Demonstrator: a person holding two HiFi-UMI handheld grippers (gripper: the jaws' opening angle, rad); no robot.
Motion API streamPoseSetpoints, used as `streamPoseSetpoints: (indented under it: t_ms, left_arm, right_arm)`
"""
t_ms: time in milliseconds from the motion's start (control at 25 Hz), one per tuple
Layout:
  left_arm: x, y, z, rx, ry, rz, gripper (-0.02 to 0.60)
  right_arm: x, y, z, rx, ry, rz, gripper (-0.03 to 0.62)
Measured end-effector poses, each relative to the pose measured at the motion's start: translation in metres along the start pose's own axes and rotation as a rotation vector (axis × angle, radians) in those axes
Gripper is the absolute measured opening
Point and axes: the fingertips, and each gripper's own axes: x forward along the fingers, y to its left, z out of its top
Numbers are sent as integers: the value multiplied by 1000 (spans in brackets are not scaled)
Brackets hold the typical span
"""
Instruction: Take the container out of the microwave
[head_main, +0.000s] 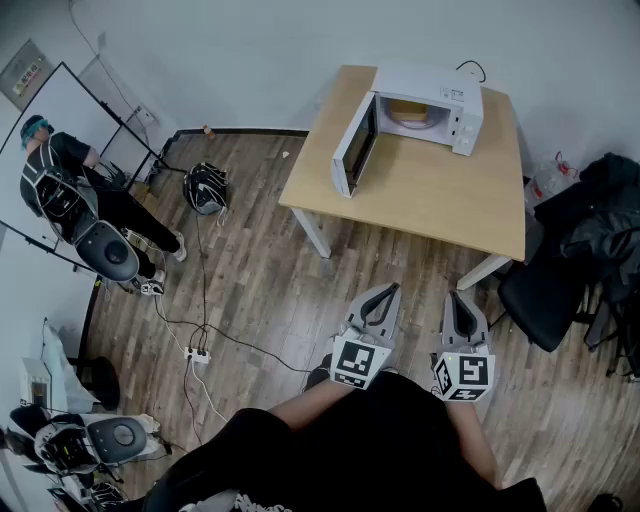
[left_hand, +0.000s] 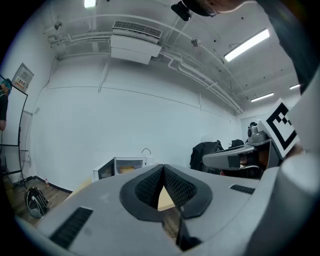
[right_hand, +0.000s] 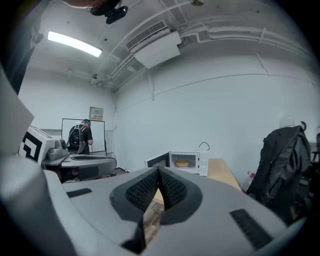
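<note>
well, the left claw (head_main: 384, 292) and right claw (head_main: 461, 298) hang near the person's body, well apart from the counter (head_main: 430, 200), likely because the approach has not yet begun. each has its jaws pressed together with nothing between them. the microwave (head_main: 432, 98) sits on the counter with its door (head_main: 352, 152) swung open, which i judge leaves the container (head_main: 408, 112) inside reachable. count: two claws, one microwave, one container, one counter.

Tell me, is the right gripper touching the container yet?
Apart. Head view shows the right gripper over the floor, the container far off inside the microwave.
</note>
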Motion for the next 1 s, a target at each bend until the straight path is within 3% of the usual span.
streamPoseSetpoints:
  t_ms: [280,440,640,1000]
  left_arm:
    - [-4,-4,0,-18,-3,7,11]
    - [-8,-15,-7,-10,2,8,11]
    - [-5,-10,-25,-10,59,6,11]
    - [58,25,-31,0,50,-20,11]
  right_arm:
    - [-6,5,4,-2,-7,29,58]
    - [-16,-2,-2,69,-34,53,58]
    - [-15,-11,-17,112,-31,30,58]
    - [31,-52,-26,92,17,-79,58]
